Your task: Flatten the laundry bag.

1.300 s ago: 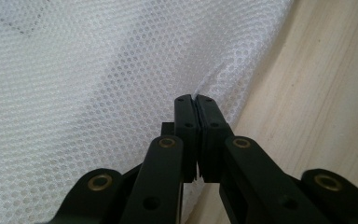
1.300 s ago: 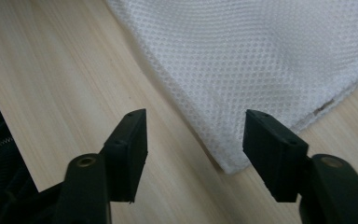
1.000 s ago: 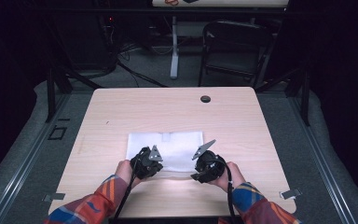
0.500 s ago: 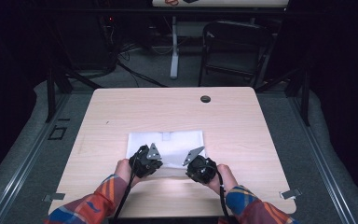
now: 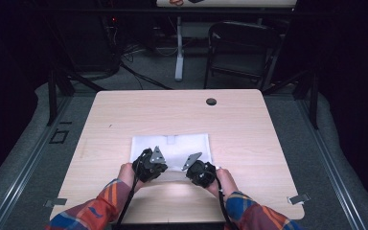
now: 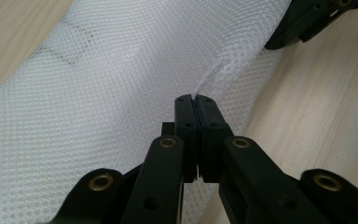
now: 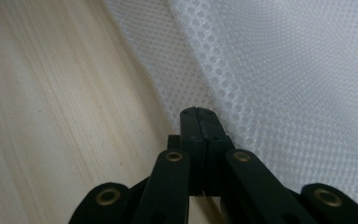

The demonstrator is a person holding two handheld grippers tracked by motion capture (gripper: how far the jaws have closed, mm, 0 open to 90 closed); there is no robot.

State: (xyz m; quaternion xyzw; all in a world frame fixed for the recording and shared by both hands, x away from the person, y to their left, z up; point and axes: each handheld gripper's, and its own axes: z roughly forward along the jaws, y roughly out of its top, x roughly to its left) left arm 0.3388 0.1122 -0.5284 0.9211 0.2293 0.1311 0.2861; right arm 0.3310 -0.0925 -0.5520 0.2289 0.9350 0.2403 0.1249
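Observation:
A white mesh cloth [image 5: 172, 145] lies flat on the wooden table [image 5: 124, 115], a little nearer the person than its middle. My left gripper [image 5: 147, 166] sits at the cloth's near left corner. In the left gripper view it [image 6: 196, 99] is shut on a raised pinch of the mesh cloth [image 6: 121, 84]. My right gripper [image 5: 200, 172] is at the near edge, right of middle. In the right gripper view it [image 7: 196, 111] is shut, with a fold of the mesh cloth [image 7: 279, 74] running into the tips. The right gripper [image 6: 317, 18] also appears at the top right of the left gripper view.
A dark round cable hole [image 5: 211, 101] sits near the table's far edge. A black chair [image 5: 242, 48] and a white post [image 5: 178, 48] stand on the floor behind the table. Bare wood surrounds the cloth on all sides.
My right gripper has shifted left and slightly down along the cloth's near edge. The left gripper has stayed in place on its corner.

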